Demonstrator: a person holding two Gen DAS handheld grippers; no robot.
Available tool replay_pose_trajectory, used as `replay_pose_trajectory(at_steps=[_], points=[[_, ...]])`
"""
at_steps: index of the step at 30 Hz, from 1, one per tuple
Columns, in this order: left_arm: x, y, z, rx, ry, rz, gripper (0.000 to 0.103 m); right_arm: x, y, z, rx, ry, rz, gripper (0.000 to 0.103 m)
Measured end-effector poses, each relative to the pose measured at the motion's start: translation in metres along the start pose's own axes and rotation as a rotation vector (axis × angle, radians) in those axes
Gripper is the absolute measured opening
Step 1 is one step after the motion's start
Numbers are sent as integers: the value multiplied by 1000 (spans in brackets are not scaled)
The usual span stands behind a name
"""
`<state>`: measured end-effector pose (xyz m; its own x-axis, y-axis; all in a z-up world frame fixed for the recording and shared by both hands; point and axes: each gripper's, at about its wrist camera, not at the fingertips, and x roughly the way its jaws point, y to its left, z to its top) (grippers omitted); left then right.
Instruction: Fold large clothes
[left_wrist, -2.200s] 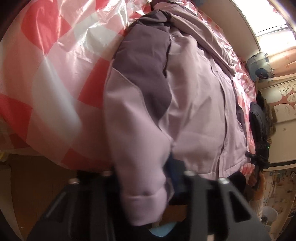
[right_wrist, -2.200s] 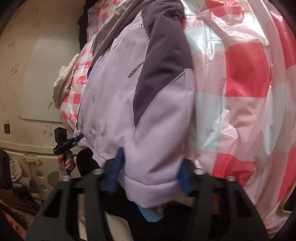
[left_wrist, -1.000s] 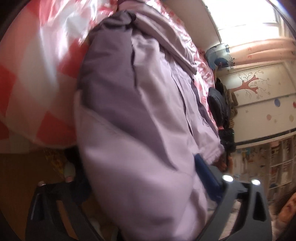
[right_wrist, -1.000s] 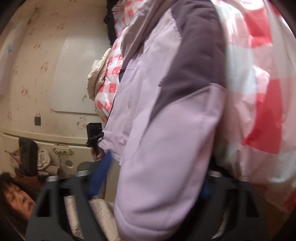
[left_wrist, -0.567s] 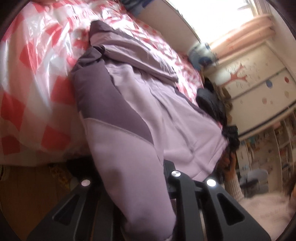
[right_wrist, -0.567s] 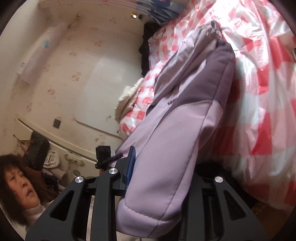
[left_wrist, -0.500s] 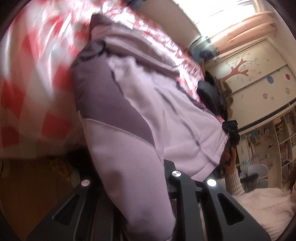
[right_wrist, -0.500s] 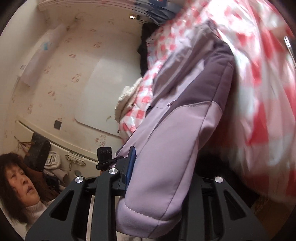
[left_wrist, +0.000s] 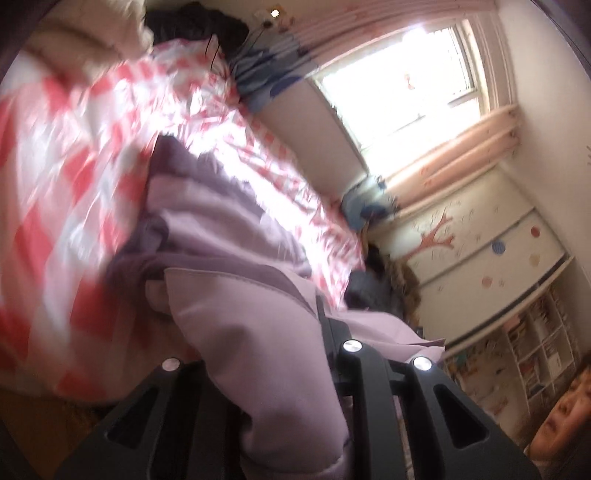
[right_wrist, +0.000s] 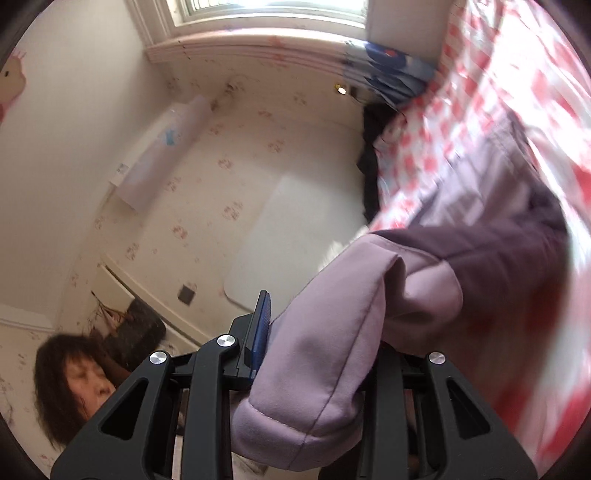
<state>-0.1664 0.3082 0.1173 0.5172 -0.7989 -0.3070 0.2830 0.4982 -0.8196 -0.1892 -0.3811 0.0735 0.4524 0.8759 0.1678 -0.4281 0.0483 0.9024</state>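
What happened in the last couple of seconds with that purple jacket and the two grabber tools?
Both grippers closed on the jacket's sleeves, which earlier lay loose between open jaws. The left gripper now pinches the left sleeve; the right gripper pinches the right sleeve. Both then lifted and tilted up, so the window and walls came into view. The jacket's body still lies on the red-checked cover.

The jacket (left_wrist: 236, 236) lies on the checked sheet (left_wrist: 74, 177) covering the bed, one sleeve (left_wrist: 266, 354) toward each near corner, the window (left_wrist: 402, 81) behind.
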Motion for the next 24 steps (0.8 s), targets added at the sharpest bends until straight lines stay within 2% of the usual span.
replay_pose_trajectory(at_steps=[4, 7, 13, 17, 22, 24], points=[[41, 0, 57, -34, -69, -15, 17, 36, -10, 65, -6, -22, -5, 29], [73, 9, 97, -68, -107, 12, 17, 58, -24, 109, 5, -41, -29, 30], [146, 49, 165, -143, -146, 104, 17, 94, -90, 183, 97, -92, -133, 30], [192, 80, 190, -190, -160, 164, 17, 109, -150, 211, 166, -130, -216, 30], [251, 129, 207, -224, -132, 320, 19, 124, -230, 224, 263, -135, -331, 31], [273, 152, 208, -245, -104, 383, 21, 130, -261, 228, 315, -123, -344, 32]])
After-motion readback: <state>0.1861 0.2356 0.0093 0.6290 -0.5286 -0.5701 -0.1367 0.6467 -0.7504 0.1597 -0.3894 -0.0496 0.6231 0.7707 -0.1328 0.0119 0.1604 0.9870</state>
